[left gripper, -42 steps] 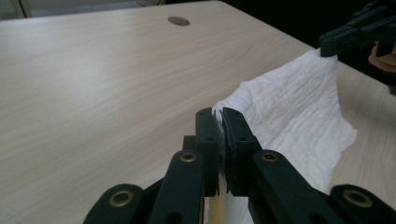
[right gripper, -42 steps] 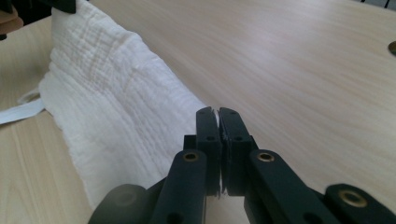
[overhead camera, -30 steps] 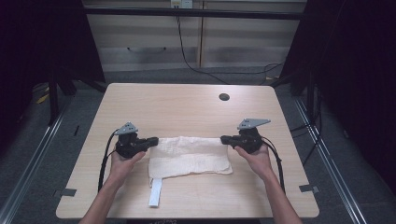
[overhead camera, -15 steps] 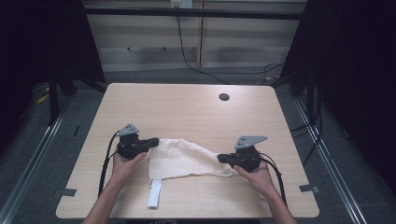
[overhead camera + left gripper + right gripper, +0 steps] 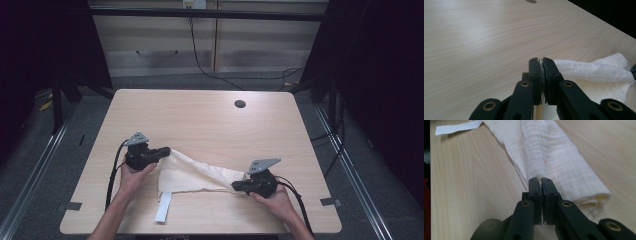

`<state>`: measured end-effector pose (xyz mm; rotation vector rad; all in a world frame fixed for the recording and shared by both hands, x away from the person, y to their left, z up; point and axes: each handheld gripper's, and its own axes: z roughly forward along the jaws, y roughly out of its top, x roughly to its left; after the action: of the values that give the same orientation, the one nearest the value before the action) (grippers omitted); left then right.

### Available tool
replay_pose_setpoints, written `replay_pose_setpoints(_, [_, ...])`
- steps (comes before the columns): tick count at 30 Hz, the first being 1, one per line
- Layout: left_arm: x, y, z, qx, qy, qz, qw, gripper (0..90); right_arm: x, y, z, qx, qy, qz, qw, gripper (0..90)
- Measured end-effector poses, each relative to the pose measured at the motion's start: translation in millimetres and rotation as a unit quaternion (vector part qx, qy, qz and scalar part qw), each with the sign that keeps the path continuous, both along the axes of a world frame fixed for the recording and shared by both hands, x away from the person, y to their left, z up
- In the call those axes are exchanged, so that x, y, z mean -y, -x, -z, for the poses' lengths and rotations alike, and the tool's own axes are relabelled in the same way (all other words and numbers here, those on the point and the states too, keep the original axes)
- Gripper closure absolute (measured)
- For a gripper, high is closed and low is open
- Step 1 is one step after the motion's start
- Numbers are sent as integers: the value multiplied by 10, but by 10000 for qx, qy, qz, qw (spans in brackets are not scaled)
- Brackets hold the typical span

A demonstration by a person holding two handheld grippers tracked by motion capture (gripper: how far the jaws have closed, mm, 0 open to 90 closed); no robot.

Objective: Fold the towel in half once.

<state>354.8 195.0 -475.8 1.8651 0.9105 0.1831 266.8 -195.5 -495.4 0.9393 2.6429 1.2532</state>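
No writing can be read on the white strap point(image 5: 163, 207) (plain, hanging from the cloth). The cream cloth point(image 5: 192, 172) lies on the wooden table point(image 5: 200, 120), stretched between both grippers. The left gripper point(image 5: 165, 151) pinches one corner tight; the right gripper point(image 5: 236, 186), clamped on the other, has come nearer the table's front edge.

light: even, overhead | surroundings: dark | near foreground: soft blur
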Motion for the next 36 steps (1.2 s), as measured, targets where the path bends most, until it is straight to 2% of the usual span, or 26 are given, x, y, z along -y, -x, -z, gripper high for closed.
replay_pose_setpoints(4, [11,9,-7,13,-4,33,10000,862,-13,-14,52,-249,-25,79,9997,879])
replay_pose_setpoints(10, [37,31,-80,93,92,100,9999,861,-30,-64,34,-186,168,159,9996,882])
replay_pose_setpoints(12, [57,33,-111,156,126,109,9997,861,-19,-120,27,-116,260,291,9992,882])
replay_pose_setpoints(14, [87,27,-130,181,121,110,9997,861,23,-198,25,-145,288,463,9984,882])
replay_pose_setpoints(16, [136,12,-173,248,31,185,9995,861,54,-257,20,-178,323,581,9976,883])
replay_pose_setpoints(20, [213,60,-259,373,91,335,9987,861,85,-346,13,-165,408,822,9956,884])
replay_pose_setpoints(23, [265,161,-299,523,-38,555,9971,861,93,-361,16,-184,386,833,9956,883])
replay_pose_setpoints(25, [272,236,-314,558,-40,675,9961,861,88,-354,17,-164,389,849,9955,883])
replay_pose_setpoints(28, [278,348,-315,617,-178,844,9944,860,93,-352,22,-177,353,872,9954,883])
replay_pose_setpoints(30, [283,449,-298,665,-381,1039,9916,858,97,-351,21,-180,362,891,9952,883])
replay_pose_setpoints(34, [276,584,-231,635,-654,1217,9884,856,108,-350,35,-178,270,887,9955,884])
replay_pose_setpoints(36, [261,658,-174,591,-764,1312,9866,856,104,-344,32,-159,306,896,9954,883])
